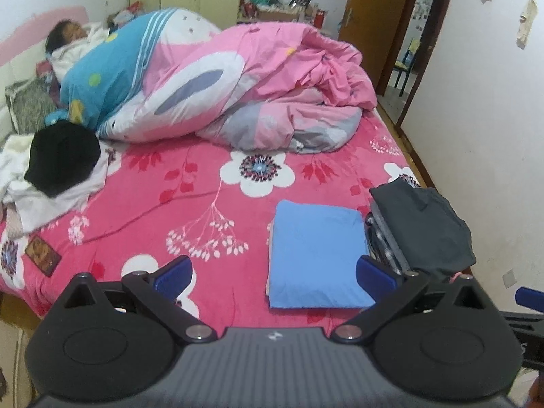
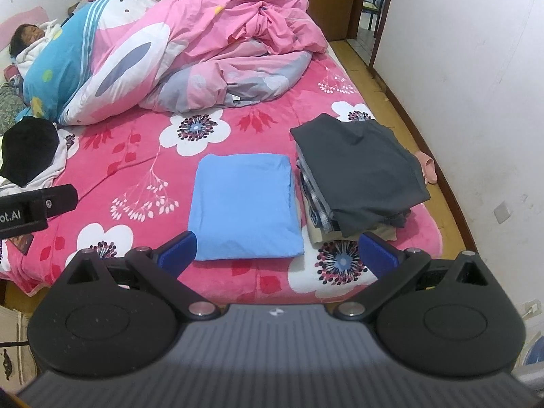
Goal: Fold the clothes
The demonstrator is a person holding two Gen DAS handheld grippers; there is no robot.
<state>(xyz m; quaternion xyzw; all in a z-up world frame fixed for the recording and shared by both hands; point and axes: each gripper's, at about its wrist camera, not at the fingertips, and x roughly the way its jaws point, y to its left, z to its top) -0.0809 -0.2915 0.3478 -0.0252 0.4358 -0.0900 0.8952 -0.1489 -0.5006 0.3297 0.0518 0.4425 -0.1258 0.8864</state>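
A folded light-blue garment (image 1: 316,255) (image 2: 244,204) lies flat near the front edge of the bed. Right of it stands a stack of folded clothes topped by a dark grey piece (image 1: 425,224) (image 2: 360,173). At the far left sits an unfolded pile, a black garment (image 1: 63,158) (image 2: 29,149) on white cloth (image 1: 51,197). My left gripper (image 1: 273,277) hovers open above the bed's front edge, with nothing between its blue fingertips (image 1: 176,273). My right gripper (image 2: 277,253) is also open and empty, just in front of the blue garment. The left gripper's body (image 2: 37,205) shows at the left edge of the right wrist view.
The bed has a pink floral blanket (image 1: 204,183) (image 2: 142,170). A person lies under a bunched pink and blue duvet (image 1: 217,78) (image 2: 190,47) across the far half. A phone (image 1: 42,255) rests at the bed's left. A white wall (image 2: 476,102) and open doorway (image 1: 408,51) are at right.
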